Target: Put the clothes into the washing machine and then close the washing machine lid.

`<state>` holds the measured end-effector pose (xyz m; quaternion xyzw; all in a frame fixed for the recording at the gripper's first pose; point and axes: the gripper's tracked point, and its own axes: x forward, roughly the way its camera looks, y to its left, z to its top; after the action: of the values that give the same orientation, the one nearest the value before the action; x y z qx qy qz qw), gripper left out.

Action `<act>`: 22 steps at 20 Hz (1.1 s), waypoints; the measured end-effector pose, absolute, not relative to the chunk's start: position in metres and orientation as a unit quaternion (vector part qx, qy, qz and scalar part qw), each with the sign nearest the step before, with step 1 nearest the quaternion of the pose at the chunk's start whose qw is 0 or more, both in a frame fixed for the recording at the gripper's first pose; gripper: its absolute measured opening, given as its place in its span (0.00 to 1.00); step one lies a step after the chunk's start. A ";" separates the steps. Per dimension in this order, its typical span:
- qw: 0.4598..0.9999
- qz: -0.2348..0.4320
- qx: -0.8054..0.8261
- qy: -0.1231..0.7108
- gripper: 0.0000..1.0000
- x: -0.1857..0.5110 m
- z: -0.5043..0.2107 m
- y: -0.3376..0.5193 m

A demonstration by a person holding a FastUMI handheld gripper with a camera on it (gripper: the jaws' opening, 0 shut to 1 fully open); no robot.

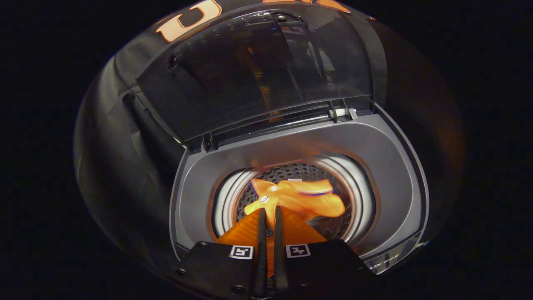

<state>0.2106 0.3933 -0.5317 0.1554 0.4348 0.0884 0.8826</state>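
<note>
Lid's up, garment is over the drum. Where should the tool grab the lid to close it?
Take the lid by its free top edge, coming from the front above the washer: it stands raised on rear hinges, so that edge swings down. The tool is shut on the garment.

light: dim booth, brightest inside the drum (366,196), whose white rim glares
lid (258,71): dark, glossy, faint reflections
cloth (297,198): vivid orange, soft with blur
gripper (269,214): fingers close together on the cloth, sharp
edges: strong fisheye bending, washer (391,158) rim bowed, surroundings falling to shadow
</note>
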 end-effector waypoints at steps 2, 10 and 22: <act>0.882 0.087 0.159 0.436 0.20 0.212 -0.532 0.393; 0.884 0.091 0.147 0.434 0.59 0.212 -0.526 0.390; 0.905 0.092 0.131 0.394 0.77 0.209 -0.463 0.385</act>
<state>0.2088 0.3851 -0.4629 0.1315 0.3940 0.0922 0.9050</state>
